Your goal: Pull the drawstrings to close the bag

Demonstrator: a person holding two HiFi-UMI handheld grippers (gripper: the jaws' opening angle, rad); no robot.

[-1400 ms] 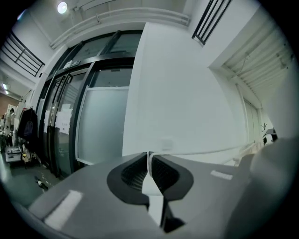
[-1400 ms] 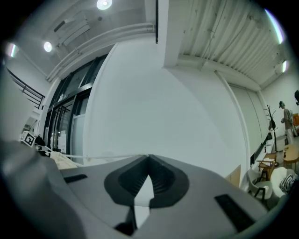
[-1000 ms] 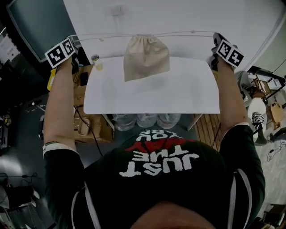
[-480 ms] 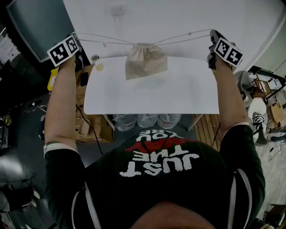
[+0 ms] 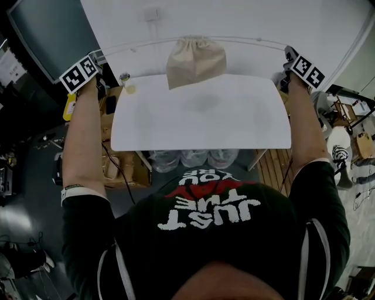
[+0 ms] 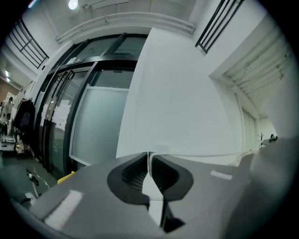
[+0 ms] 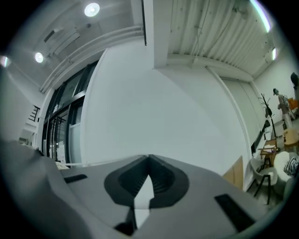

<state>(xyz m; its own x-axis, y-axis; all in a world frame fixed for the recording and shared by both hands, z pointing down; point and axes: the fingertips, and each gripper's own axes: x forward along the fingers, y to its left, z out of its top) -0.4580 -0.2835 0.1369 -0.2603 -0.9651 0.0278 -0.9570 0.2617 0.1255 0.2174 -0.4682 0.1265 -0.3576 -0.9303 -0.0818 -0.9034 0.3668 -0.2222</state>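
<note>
A beige cloth bag (image 5: 196, 60) hangs over the far edge of the white table (image 5: 199, 123), its mouth gathered tight. Two white drawstrings run out from it in a nearly straight, taut line, one to the left (image 5: 140, 45) and one to the right (image 5: 246, 40). My left gripper (image 5: 98, 54) holds the left string's end; its jaws are opening, only a thin slit shows at their tips (image 6: 149, 153), and the string (image 6: 201, 155) leads off from them. My right gripper (image 5: 286, 53) is shut (image 7: 149, 156) on the right string (image 7: 88, 163).
A small jar (image 5: 125, 79) stands on a cardboard box (image 5: 117, 164) beside the table's left edge. Clear plastic bags (image 5: 190, 157) lie under the near edge, with a wooden pallet (image 5: 272, 167) to their right. A white wall with a socket (image 5: 153, 13) lies beyond.
The bag has swung up and away from me. The strings, sagging in a shallow V half a second ago, are pulled straight. Both grippers have shifted slightly outward.
</note>
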